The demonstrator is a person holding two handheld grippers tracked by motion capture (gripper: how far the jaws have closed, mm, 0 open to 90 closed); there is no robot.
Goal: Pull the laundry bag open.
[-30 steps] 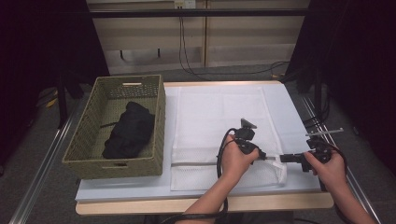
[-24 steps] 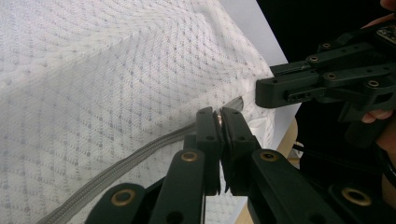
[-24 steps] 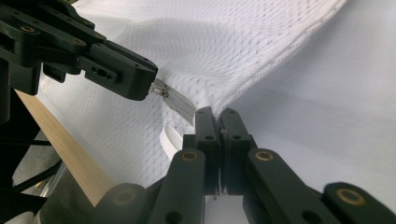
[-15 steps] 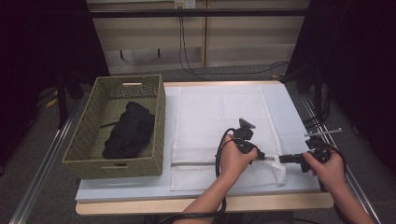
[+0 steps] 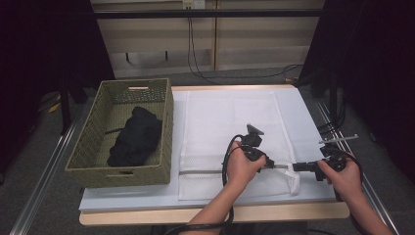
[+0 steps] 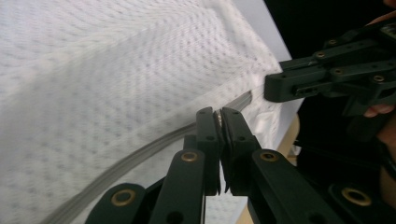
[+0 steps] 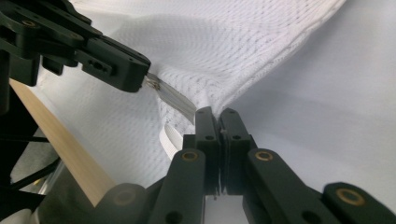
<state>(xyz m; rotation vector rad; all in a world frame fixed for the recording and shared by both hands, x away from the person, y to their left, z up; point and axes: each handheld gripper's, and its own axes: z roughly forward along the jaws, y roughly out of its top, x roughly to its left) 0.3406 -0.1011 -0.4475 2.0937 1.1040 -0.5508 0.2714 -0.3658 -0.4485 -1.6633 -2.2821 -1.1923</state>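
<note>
A white mesh laundry bag (image 5: pixel 230 122) lies flat on the table, with its zipper (image 5: pixel 205 172) running along the near edge. My left gripper (image 5: pixel 272 165) is shut on the small metal zipper pull (image 6: pixel 217 116) near the zipper's right end. My right gripper (image 5: pixel 296 167) faces it from the right, shut on the bag's mesh at the near right corner (image 7: pixel 215 114). In the right gripper view the left gripper (image 7: pixel 135 74) shows at upper left with the pull (image 7: pixel 154 83) at its tip. The two sets of tips are a short gap apart.
An olive woven basket (image 5: pixel 85 152) stands at the table's left with a black garment (image 5: pixel 134 137) inside. The wooden front edge (image 5: pixel 215 214) of the table is close below both hands. Cables trail from the grippers toward the person.
</note>
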